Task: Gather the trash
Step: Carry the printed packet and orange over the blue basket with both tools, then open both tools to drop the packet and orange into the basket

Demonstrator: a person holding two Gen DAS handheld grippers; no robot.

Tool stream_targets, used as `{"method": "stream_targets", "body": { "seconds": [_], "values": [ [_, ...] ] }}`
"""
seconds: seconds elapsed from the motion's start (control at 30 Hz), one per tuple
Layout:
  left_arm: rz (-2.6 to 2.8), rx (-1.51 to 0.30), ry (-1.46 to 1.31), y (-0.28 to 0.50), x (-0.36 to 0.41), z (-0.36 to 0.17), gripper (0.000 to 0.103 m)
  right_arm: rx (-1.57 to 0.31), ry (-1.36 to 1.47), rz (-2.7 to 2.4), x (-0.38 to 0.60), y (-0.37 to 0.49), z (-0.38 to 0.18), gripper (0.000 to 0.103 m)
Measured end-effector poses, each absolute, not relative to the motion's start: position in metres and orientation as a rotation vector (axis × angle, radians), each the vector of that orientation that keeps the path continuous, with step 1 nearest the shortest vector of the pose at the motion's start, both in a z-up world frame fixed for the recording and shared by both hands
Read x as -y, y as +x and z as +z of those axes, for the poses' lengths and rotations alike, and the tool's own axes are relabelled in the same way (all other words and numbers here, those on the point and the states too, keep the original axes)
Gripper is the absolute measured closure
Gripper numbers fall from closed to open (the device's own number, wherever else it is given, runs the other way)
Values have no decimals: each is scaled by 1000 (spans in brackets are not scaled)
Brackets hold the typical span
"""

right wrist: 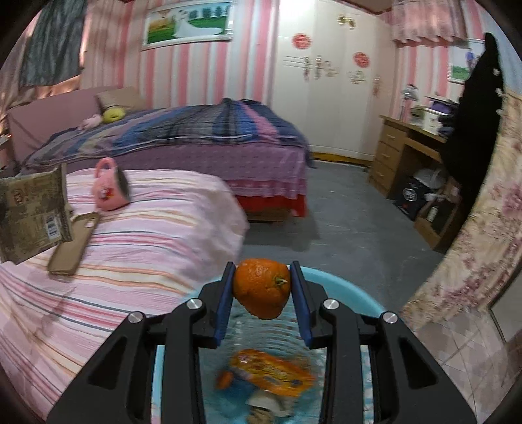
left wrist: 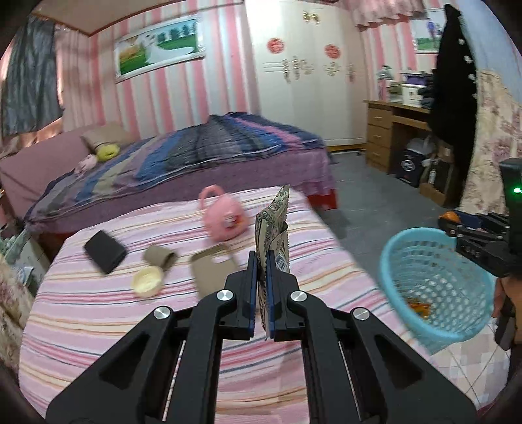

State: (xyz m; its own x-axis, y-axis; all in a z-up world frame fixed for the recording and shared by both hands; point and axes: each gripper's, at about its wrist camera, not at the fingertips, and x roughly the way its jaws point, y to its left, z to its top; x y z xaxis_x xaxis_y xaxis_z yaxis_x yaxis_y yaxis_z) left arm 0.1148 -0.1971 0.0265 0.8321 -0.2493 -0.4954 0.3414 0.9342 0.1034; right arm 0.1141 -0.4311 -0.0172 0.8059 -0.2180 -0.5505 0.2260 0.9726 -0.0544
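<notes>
Right wrist: right tool (right wrist: 262, 282) grips orange peel (right wrist: 261, 288) above blue basket (right wrist: 365, 298).

Left tongs (left wrist: 262, 257) clamped on upright wrapper (left wrist: 272, 228); right tongs (right wrist: 262, 277) pinching orange peel (right wrist: 262, 287).

I am in a home bedroom. A bed (right wrist: 182, 137) with a striped purple and blue quilt stands against pink striped wallpaper (right wrist: 107, 49), with a white wardrobe (right wrist: 329, 98) beyond it. A wooden desk (right wrist: 407, 156) sits in the corner, and a framed landscape picture (right wrist: 189, 24) hangs on the wall.
</notes>
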Motion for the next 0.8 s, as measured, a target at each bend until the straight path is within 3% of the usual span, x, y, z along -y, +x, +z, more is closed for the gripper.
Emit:
{"method": "stream_targets", "body": {
  "seconds": [0.53,0.8],
  "values": [
    [-548,-531,186,73,319,1,99,-591,115,-338,524,78,-29,69],
    [-584,-616,153,105,347,-25,95,-605,123,-352,531,78,-34,69]
  ]
}}
